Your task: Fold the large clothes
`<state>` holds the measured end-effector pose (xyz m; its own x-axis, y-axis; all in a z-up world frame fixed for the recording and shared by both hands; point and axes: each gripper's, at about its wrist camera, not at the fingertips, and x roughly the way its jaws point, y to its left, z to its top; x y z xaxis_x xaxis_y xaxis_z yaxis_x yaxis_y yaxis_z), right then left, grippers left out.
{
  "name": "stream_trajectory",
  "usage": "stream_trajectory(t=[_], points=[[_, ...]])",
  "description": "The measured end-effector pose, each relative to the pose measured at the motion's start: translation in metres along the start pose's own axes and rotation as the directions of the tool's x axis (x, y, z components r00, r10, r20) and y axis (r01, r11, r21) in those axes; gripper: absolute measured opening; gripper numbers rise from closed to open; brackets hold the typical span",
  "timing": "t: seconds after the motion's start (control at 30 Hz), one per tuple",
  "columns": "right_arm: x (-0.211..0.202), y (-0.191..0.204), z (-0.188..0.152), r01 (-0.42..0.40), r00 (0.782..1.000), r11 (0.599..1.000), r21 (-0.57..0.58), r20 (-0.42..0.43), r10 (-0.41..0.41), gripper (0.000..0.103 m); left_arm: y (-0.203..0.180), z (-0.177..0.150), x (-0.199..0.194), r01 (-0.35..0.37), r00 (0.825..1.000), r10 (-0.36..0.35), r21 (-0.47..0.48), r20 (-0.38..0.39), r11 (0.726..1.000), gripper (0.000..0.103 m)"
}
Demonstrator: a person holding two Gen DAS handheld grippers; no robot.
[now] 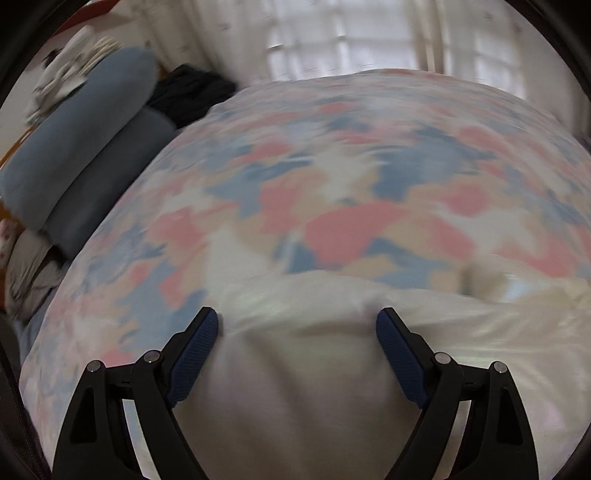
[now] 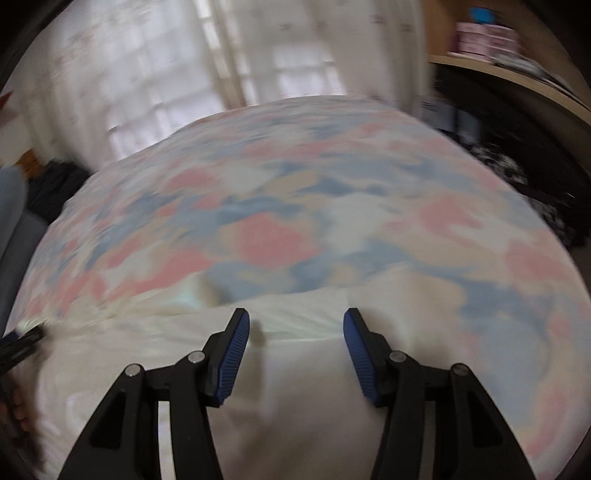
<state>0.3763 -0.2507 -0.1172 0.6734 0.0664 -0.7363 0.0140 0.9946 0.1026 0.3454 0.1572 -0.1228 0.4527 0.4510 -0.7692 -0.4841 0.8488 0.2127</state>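
A large white garment (image 1: 303,369) lies on a bed with a pink, blue and beige patterned cover (image 1: 332,184). My left gripper (image 1: 297,321) is open, its blue-padded fingers spread over the garment's far edge. In the right wrist view the same white garment (image 2: 295,387) lies under my right gripper (image 2: 296,325), which is open above its far edge, with the patterned cover (image 2: 277,206) beyond. The left gripper's tip shows at the left edge of the right wrist view (image 2: 22,343). Both views are blurred by motion.
Blue pillows (image 1: 81,158) and dark clothing (image 1: 192,96) lie at the bed's left side. White curtains (image 1: 332,33) hang behind the bed. A wooden desk (image 2: 517,85) with boxes stands at the right, dark items beneath it.
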Motion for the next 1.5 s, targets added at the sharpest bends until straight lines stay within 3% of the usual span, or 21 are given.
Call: stream_trajectory(t=[0.07, 0.17, 0.33, 0.7, 0.93, 1.27, 1.5], points=[[0.005, -0.024, -0.003, 0.012, 1.0, 0.998, 0.064, -0.025, -0.011, 0.053, 0.015, -0.007, 0.008, 0.005, 1.0, -0.006, -0.039, -0.021, 0.999, 0.092], [0.011, -0.045, -0.012, -0.031, 0.999, 0.987, 0.156, -0.031, 0.036, 0.053, 0.017, -0.018, 0.015, 0.025, 0.999, -0.027, -0.071, -0.027, 0.997, 0.095], [0.02, -0.035, -0.02, 0.016, 1.0, 0.994, 0.103, -0.015, -0.015, 0.057, 0.007, -0.021, 0.024, 0.003, 1.0, -0.004, -0.043, -0.013, 0.999, 0.096], [0.022, -0.034, -0.017, 0.039, 0.999, 0.996, 0.083, -0.041, -0.036, 0.059, 0.02, -0.017, 0.026, 0.052, 0.998, -0.055, -0.099, -0.03, 0.994, 0.097], [-0.015, -0.029, -0.018, 0.019, 0.999, 0.996, 0.086, -0.037, -0.016, 0.059, 0.037, -0.024, -0.02, 0.116, 0.993, -0.114, -0.091, 0.027, 0.989, 0.097], [-0.097, -0.015, -0.032, -0.046, 0.999, 0.997, 0.057, 0.031, 0.044, 0.059, 0.087, -0.045, -0.115, 0.225, 0.968, -0.215, -0.07, 0.133, 0.972, 0.097], [-0.128, -0.002, -0.05, -0.084, 0.996, 0.996, 0.033, 0.043, 0.083, 0.059, 0.118, -0.077, -0.152, 0.3, 0.948, -0.289, -0.077, 0.131, 0.951, 0.097]])
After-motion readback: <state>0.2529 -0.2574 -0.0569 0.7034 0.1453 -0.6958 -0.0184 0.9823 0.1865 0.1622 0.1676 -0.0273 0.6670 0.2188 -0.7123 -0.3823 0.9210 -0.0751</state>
